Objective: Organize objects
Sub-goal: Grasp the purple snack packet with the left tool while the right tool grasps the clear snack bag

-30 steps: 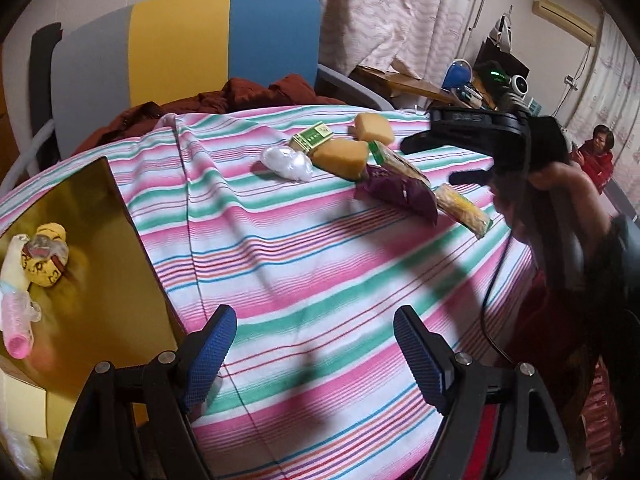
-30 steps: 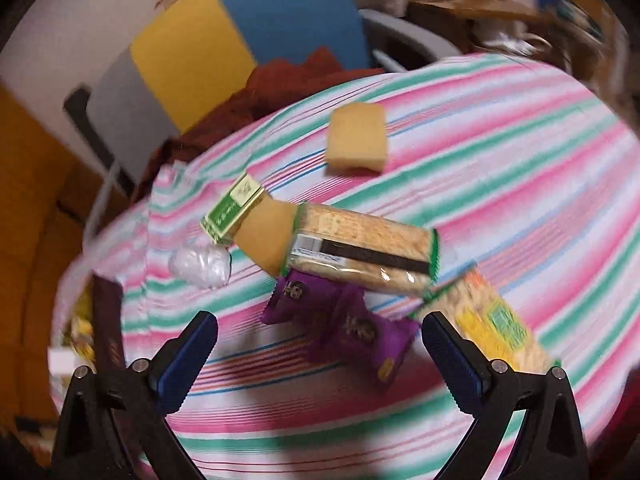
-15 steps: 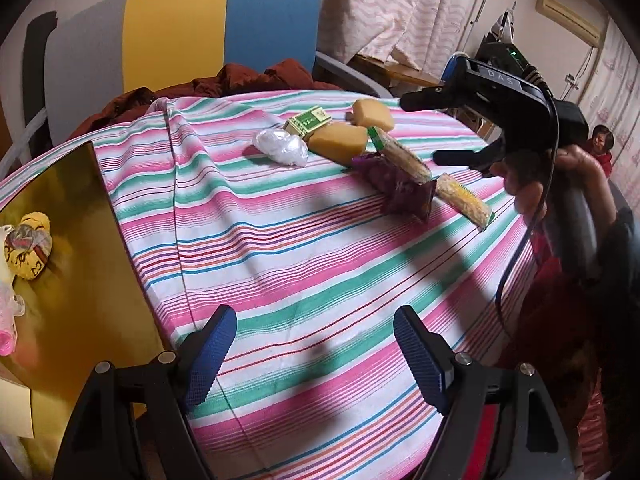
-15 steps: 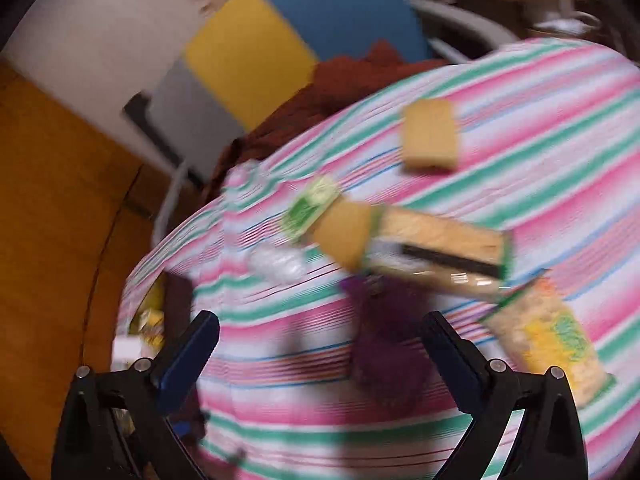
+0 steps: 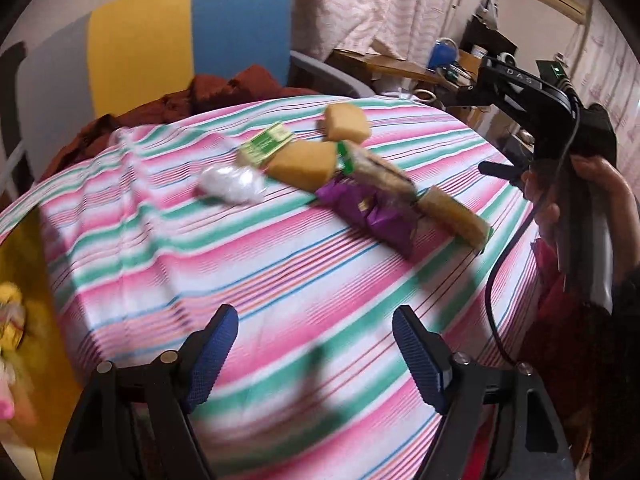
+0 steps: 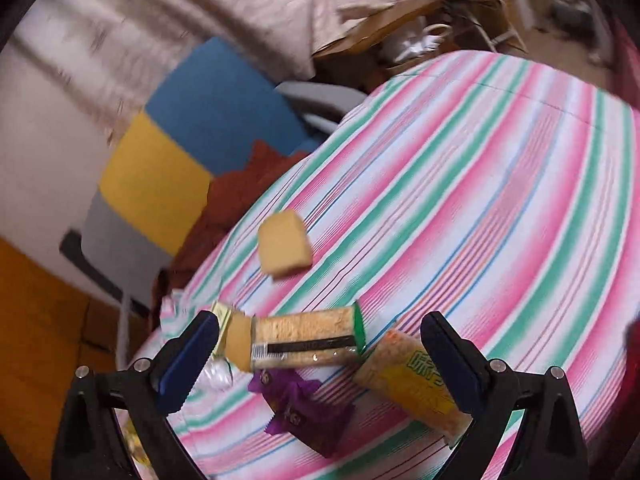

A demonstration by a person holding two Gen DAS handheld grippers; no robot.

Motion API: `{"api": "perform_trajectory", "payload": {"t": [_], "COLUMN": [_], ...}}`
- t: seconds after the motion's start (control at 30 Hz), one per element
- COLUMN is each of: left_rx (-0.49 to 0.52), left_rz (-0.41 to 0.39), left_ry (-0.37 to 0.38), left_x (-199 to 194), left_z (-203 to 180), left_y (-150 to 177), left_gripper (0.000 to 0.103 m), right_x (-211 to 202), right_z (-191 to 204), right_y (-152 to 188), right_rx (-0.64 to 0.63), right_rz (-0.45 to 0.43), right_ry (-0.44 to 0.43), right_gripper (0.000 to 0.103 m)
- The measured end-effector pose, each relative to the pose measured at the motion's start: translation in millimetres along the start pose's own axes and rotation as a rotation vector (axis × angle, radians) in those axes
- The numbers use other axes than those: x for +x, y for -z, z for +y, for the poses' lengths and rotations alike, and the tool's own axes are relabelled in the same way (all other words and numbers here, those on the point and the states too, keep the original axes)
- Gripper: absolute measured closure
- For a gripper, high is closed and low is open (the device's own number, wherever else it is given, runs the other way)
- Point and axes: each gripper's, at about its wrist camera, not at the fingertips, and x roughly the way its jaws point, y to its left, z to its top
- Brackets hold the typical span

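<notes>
- Snack pile sits on striped tablecloth (image 5: 280,280), far-right part of table in left wrist view; no item is between either gripper's fingers.
- Purple wrapper (image 5: 372,212) lies near side of pile, partly under cracker pack w/ green ends (image 5: 380,168), which leans across it.
- Yellow cracker pack (image 5: 456,216) right of purple wrapper, touching it.
- Tan sponge block (image 5: 304,164) left of green-end pack, touching; small green box (image 5: 266,144) just beside its far-left corner.
- 2nd tan block (image 5: 346,122) further back, apart from the rest.
- Clear plastic bag (image 5: 232,184) left of pile, near but not touching the sponge block.
- Left gripper (image 5: 316,360) near edge of table, fingers spread wide, nothing between them, over bare cloth.
- Right gripper (image 6: 320,356) also wide apart, empty; its cam looks down on pile: green-end pack (image 6: 308,338), purple wrapper (image 6: 308,412), yellow pack (image 6: 412,380) show between the blue pads (image 6: 188,360). Contact w/ items: can't tell, img blurred.
- Right hand (image 5: 592,208) grips the right gripper's handle at right edge of left view, raised above table edge.
- Yellow box (image 5: 36,280) at near-left, holds small items, blurred.
- Chair w/ grey/yellow/blue back (image 5: 180,36) behind table, reddish cloth (image 5: 208,92) draped on it.
</notes>
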Motion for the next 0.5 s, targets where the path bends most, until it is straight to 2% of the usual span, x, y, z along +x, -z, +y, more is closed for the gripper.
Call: {"api": "perform_trajectory", "payload": {"t": [0.03,0.13,0.17,0.2,0.27,0.5], "left_rx": [-0.013,-0.085,-0.111,-0.144,-0.211,-0.338], "left_rz": [0.020,0.078,0.098,0.114,0.133,0.152], "left_ry": [0.031,0.118,0.136,0.160,0.197,0.202], "left_x": [6.5,26.7,34.0,41.3,53.6,89.2], "left_z": [-1.0,0.1,0.1,-0.4,-3.6,-25.4], "left_y": [-5.7,-19.9,-24.5,-30.0,-39.2,-55.7], "left_gripper": [0.033,0.037,0.044,0.045,0.045,0.041], "right_x": [-2.3,-12.7,-13.9,-15.4,-16.0,-14.8], "right_z": [-2.9,-11.2,-12.9,-13.8,-16.6,-16.6], "right_y": [-2.9,-7.7,-7.9,-8.3,-9.1,-8.0], "right_rx": [0.020,0.060,0.066,0.070,0.083,0.111], "right_rz": [-0.008,-0.046,-0.054,-0.061,-0.067,-0.076], "right_ry": [0.003,-0.008,-0.011,-0.013,-0.017,-0.056], "right_gripper": [0.001,0.001,0.001,0.001,0.001,0.001]}}
